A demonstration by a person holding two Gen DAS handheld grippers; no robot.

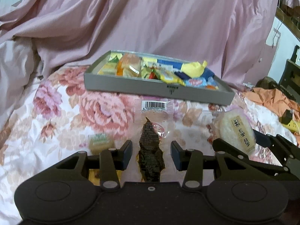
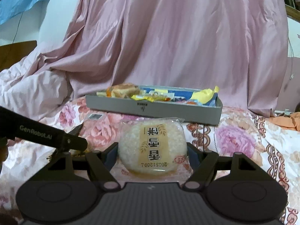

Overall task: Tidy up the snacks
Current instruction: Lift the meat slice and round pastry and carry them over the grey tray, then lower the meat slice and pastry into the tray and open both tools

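My left gripper is shut on a clear packet holding a dark brown snack, its barcode end pointing away from me, lifted just off the bedspread. My right gripper is shut on a round white rice cake packet with a tan label; its pads press both sides. The rice cake also shows at the right of the left wrist view. A shallow grey tray, crowded with several colourful snack packets, lies beyond both grippers. A small tan packet with green print lies left of my left gripper.
Everything rests on a floral bedspread. A pink sheet hangs in folds behind the tray. Rumpled pale bedding rises at the left. Orange cloth and dark furniture sit at the far right.
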